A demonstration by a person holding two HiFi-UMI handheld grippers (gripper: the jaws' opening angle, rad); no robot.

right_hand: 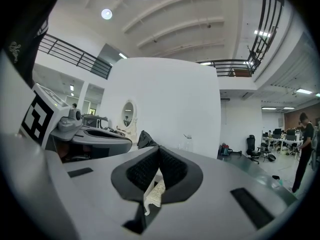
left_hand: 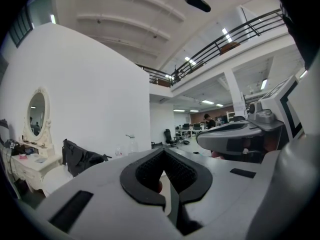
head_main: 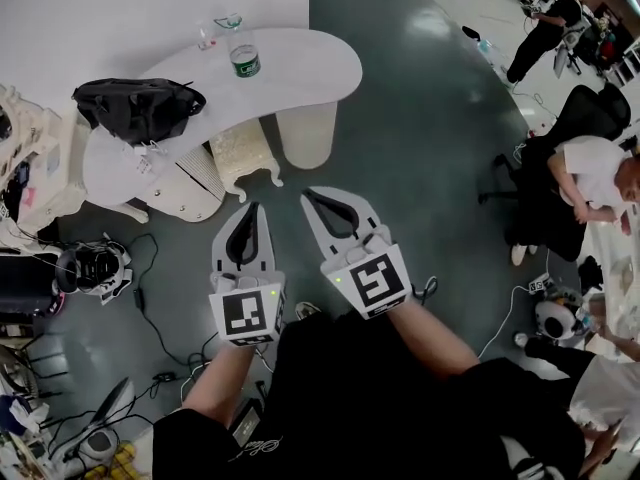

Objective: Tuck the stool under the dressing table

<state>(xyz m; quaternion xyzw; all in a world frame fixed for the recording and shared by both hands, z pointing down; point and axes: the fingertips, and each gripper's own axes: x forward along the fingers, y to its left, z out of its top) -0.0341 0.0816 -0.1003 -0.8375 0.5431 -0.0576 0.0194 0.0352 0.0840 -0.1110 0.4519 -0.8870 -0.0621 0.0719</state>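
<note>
The cream stool (head_main: pixel 243 153) stands partly under the dressing table's white tabletop (head_main: pixel 310 68), beside its pedestal leg (head_main: pixel 305 133). The left tool (head_main: pixel 250 218) and right tool (head_main: pixel 318 206) hover nearby, both clenched and empty.

Bright, even overhead light; heavy fisheye warp, black corners, sharp focus.

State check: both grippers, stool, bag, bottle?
left gripper: fingers shut, nothing held.
right gripper: fingers shut, nothing held.
stool: upright, partly under the white table.
black bag: slumped on the table top.
water bottle: upright on the table top.
</note>
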